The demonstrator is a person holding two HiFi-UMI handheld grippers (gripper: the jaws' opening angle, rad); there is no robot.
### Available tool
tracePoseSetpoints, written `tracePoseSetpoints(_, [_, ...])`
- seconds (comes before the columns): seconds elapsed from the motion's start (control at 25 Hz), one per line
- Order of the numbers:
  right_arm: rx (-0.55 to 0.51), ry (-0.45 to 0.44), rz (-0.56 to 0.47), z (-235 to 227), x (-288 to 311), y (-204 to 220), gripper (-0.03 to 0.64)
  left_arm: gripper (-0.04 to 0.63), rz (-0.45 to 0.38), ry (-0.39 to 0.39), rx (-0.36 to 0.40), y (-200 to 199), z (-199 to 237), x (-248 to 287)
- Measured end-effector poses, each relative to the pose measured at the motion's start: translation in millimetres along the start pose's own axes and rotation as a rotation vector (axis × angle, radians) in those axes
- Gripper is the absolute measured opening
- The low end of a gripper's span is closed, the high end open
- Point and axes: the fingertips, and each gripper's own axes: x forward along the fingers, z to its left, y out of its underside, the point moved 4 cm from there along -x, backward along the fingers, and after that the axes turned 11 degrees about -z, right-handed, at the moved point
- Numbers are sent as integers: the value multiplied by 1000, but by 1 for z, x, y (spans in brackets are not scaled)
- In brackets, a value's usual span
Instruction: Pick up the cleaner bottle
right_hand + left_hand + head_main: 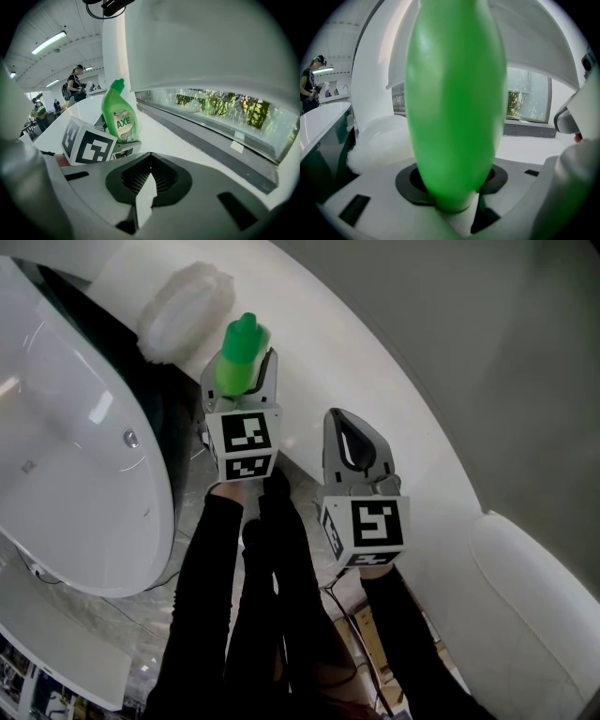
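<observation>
The green cleaner bottle (240, 354) stands upright on a white curved ledge (375, 352), its cap pointing up. My left gripper (240, 371) reaches around it, one jaw on each side. In the left gripper view the bottle (454, 103) fills the middle, and a strip of background shows between it and the right finger (577, 140), so the pads do not press on it. My right gripper (352, 432) hovers to the bottle's right, shut and empty. From the right gripper view, the labelled bottle (120, 115) sits beyond the closed fingertips of the right gripper (146, 183).
A large white bowl-shaped fixture (84, 456) lies at the left. A white fluffy pad (184, 306) rests just behind the bottle. A white cushioned shape (534, 606) sits at the lower right. The person's black-clad legs (272, 615) are below. People (75, 86) stand far off.
</observation>
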Motion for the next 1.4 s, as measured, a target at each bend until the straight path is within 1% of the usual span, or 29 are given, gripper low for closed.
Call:
tracePoseSetpoints(0.36, [-11,-8,-8,3,1,-5,2,209,-5,26,13,-2,0,-3])
tracePoseSetpoints(0.64, [-20,-8,-20,7,-2,-11,2,207,-37,32,13,-19,2,-10])
tracePoseSetpoints(0.8, [-23,-3,-26,11,-7,-23,2,206,-51,38,12,-38,5,-16])
tracePoseSetpoints(0.96, [-31,3,-53,12,-14,-38,2,206,-68,54,30,-63,8,-26])
tracePoseSetpoints(1.2, [-26,22,-88,23,-29,-79,2,204,-98,73,37,-114,18,-45])
tracePoseSetpoints(1.4, [-36,7,-117,37,-43,-110,2,204,-111,91,50,-151,21,-65])
